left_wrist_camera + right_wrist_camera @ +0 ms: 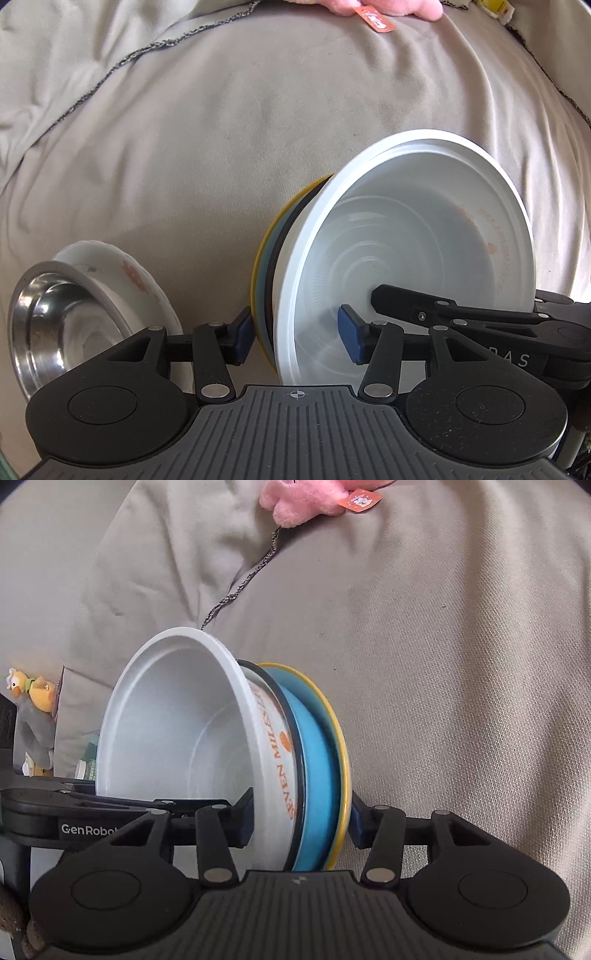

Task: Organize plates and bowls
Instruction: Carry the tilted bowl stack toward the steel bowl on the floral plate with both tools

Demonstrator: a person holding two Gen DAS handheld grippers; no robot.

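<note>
A nested stack stands on edge: a white bowl point(424, 236), a white plate with orange lettering point(279, 753), a blue plate point(317, 775) and a yellow plate point(341, 746). My left gripper point(297, 332) straddles its rim, one blue pad inside the bowl and one behind the yellow plate point(258, 266). My right gripper point(301, 821) clamps the same stack point(177, 720) from the other side. A steel bowl point(48, 325) lies in a white flowered plate point(125, 273) at the lower left of the left wrist view.
Everything rests on a wrinkled beige cloth point(221, 129). A pink plush toy point(306, 498) with an orange tag lies at the far edge. A yellow duck toy point(33, 690) sits at the left in the right wrist view.
</note>
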